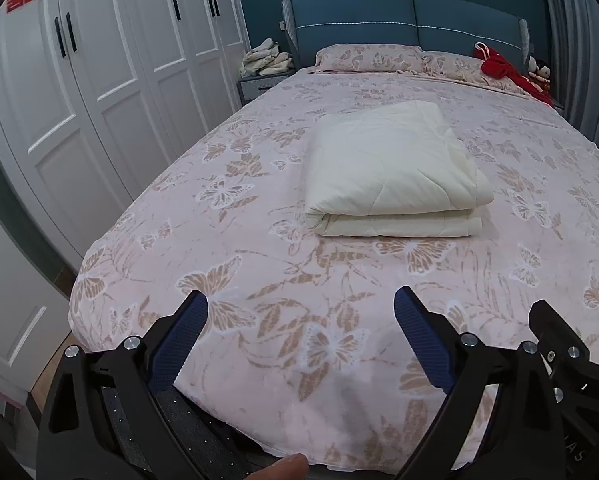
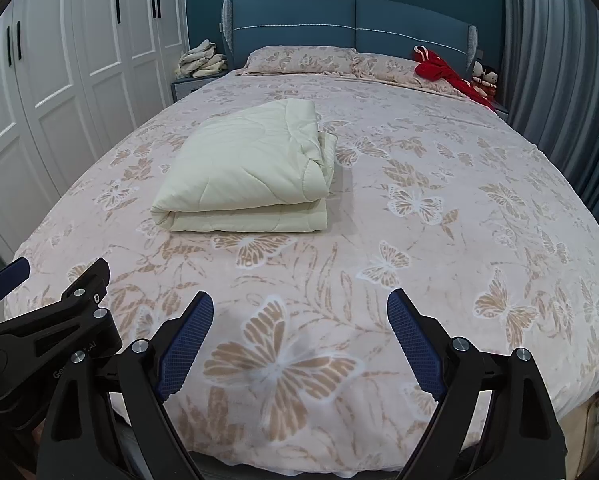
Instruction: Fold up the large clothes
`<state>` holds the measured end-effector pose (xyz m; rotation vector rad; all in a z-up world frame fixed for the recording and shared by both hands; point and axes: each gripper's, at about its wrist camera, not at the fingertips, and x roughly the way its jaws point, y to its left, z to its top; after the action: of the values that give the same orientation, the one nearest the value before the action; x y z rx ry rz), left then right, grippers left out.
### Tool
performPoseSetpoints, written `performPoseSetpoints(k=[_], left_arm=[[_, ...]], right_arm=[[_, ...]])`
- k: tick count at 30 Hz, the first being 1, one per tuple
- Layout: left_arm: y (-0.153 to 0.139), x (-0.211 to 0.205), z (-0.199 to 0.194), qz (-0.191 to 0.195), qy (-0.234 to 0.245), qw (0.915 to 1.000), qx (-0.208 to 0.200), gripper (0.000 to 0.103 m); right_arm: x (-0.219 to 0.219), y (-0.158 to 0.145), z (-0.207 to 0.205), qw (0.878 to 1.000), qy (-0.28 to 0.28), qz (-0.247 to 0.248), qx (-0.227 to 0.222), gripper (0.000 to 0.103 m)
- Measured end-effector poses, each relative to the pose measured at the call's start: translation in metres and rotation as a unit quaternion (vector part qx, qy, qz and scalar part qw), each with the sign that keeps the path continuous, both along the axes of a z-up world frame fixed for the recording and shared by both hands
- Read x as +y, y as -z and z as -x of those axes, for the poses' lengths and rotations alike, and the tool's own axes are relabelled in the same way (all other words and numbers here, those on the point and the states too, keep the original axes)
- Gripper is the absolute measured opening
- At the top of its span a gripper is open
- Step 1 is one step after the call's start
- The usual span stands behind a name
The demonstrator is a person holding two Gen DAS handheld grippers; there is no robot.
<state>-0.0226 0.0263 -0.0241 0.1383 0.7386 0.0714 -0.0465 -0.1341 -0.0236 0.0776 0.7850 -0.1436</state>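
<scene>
Both of my hand-held grippers hang over the foot edge of the bed [image 1: 179,240], pointing down and toward the headboard [image 2: 351,20].

Left hand-held gripper [image 1: 299,312]: jaws spread wide, blue pads [image 1: 179,340] apart, nothing between them but the butterfly-print bedspread below. A fingertip [image 1: 287,468] shows at the bottom edge of the left wrist view.

Right hand-held gripper [image 2: 299,312]: jaws likewise wide apart, nothing between the pads, not touching the cloth. From the right wrist view I see the left unit just beside it, toward the left foot corner.

The cream quilt [image 1: 391,172] lies folded into a thick rectangle around the middle of the bed, a little toward the left edge when seen from the right wrist. Its rounded fold faces the foot edge; the stacked layers show along its right side. It lies well apart from both grippers.

At the head edge: two pillows [image 2: 299,60] in the same print against the blue headboard, and a red garment [image 2: 439,70] heaped at the right head corner, with small dolls [image 2: 484,76] beside it.

Off the bed, left side: white wardrobe doors [image 1: 99,80] with red paper cutouts, and a heap of pale cloth [image 1: 265,58] on the nightstand. Grey curtain [image 2: 559,80] along the right side.
</scene>
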Motion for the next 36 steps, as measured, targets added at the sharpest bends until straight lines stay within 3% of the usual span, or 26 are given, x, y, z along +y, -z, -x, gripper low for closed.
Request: performPoseSetpoints(k=[36], left_arm=[[0.0005,0.0041,-0.0029,-0.002,0.004,1.0000,0.001,0.089]], right_arm=[[0.0007,-0.0008,0.0029,1.000,0.002,0.005,0.003,0.087]])
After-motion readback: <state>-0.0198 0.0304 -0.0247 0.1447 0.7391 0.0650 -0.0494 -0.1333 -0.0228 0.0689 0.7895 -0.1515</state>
